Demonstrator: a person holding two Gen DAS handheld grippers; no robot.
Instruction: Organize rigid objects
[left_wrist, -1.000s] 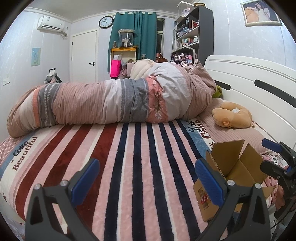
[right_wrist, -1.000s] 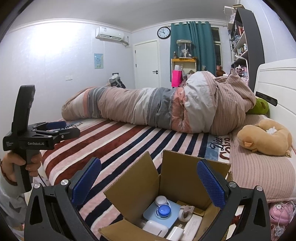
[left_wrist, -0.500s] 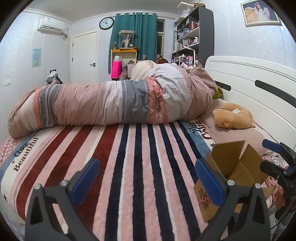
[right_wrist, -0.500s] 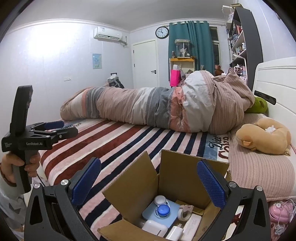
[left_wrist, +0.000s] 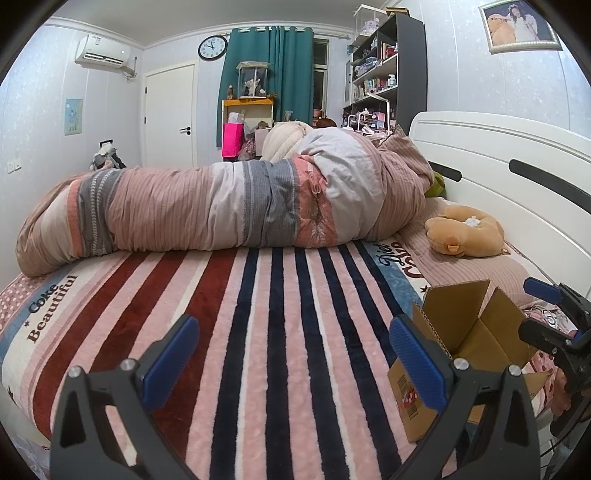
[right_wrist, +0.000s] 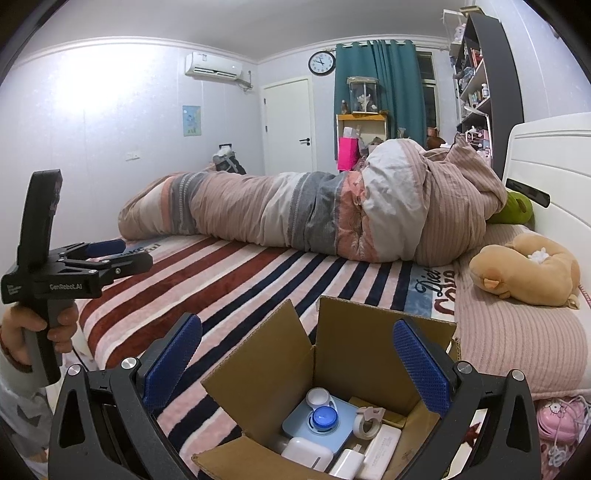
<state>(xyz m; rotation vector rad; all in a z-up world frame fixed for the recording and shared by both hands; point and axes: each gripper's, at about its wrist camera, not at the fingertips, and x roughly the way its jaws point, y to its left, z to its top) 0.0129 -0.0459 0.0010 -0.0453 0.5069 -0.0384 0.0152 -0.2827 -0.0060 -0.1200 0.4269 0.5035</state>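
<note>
We see a bedroom with pale walls (right_wrist: 110, 122). A white door (left_wrist: 170, 114) stands beside teal curtains (left_wrist: 269, 74), with a round clock (left_wrist: 212, 47) above and an air conditioner (left_wrist: 104, 54) high on the wall. Dark shelves (left_wrist: 384, 74) rise past the white headboard (left_wrist: 498, 162). A striped blanket (left_wrist: 277, 314) covers the bed, a rolled quilt (left_wrist: 229, 206) across it.

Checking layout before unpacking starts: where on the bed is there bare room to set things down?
The striped blanket is bare from the rolled duvet to the near edge, left of the box. The pillow strip between box and plush is smaller. The box itself is crowded. Both grippers, left and right, are open and empty.
</note>
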